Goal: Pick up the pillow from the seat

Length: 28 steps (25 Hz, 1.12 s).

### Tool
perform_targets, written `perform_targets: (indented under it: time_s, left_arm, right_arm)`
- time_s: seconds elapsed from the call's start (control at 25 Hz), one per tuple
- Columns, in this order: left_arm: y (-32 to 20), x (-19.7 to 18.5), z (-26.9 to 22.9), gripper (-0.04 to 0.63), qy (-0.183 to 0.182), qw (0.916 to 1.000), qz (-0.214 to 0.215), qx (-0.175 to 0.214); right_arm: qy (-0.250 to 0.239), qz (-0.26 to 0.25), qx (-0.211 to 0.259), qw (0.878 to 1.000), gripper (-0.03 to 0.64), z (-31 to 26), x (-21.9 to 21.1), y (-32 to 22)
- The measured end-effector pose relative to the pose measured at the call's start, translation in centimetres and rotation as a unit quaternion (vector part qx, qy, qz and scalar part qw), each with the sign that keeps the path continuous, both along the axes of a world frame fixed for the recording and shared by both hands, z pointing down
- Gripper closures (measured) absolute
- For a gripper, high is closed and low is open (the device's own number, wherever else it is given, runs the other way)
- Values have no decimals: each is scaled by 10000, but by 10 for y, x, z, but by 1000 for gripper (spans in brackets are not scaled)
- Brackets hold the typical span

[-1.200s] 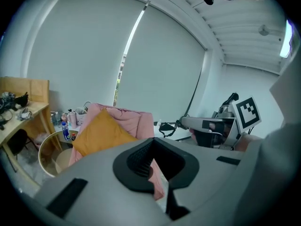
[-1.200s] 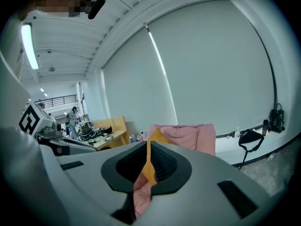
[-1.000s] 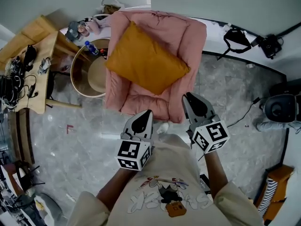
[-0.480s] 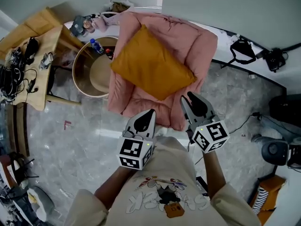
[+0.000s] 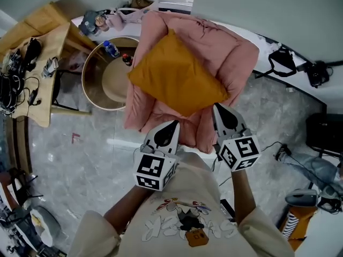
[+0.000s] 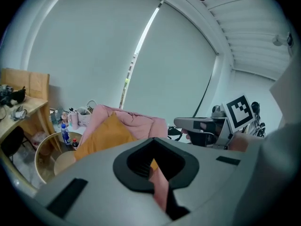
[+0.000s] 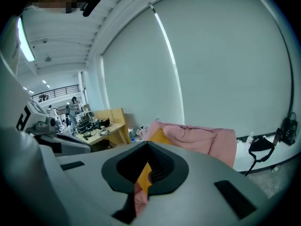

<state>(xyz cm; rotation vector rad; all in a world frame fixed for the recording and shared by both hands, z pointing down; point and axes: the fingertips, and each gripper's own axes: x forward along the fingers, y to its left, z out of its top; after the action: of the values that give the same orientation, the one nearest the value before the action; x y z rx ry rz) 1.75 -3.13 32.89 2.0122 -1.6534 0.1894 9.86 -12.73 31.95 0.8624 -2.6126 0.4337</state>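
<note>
The left gripper (image 5: 170,125) and right gripper (image 5: 219,109), both with jaws shut on nothing (the right's have only just closed), hang at the front edge of the pink padded armchair (image 5: 228,42), on whose seat the mustard-orange square fabric pillow (image 5: 174,76) lies cornerwise.

Grey marble floor (image 5: 86,143); wooden desk (image 5: 56,36) left; round table (image 5: 92,92); pale wall (image 5: 257,4).

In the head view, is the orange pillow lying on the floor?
No, the orange pillow lies on the pink seat, not on the grey floor.
</note>
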Motion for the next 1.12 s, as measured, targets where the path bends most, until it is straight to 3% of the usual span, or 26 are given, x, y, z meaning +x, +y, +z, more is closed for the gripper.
perform_targets:
  time_s: [0.16,0.28,0.48,0.72,0.92,1.12]
  left_arm:
    - [-27,-11,5,590,50,10000,62,-59]
    - [-46,-22,7,591,98,9999,91,-69]
    - [-67,-47,20,591,294,9994,-43,-196]
    - [-90,-57,39,591,397,9985,86,-361]
    - [-110,-67,51,591,491,9978,77,-449]
    - [-119,-76,73,591,549,9965,39,-622]
  right_arm:
    - [-31,-171,-231,9996,597,7,-14,-17]
    - [89,-366,-131,9992,597,12,-27,-29]
    - [154,-298,-172,9993,595,24,-45,-50]
    - [118,-206,-259,9994,587,32,-55,-75]
    - [235,-479,-377,9979,420,44,-71,-94]
    - [366,-750,-439,9955,373,59,-88,-105]
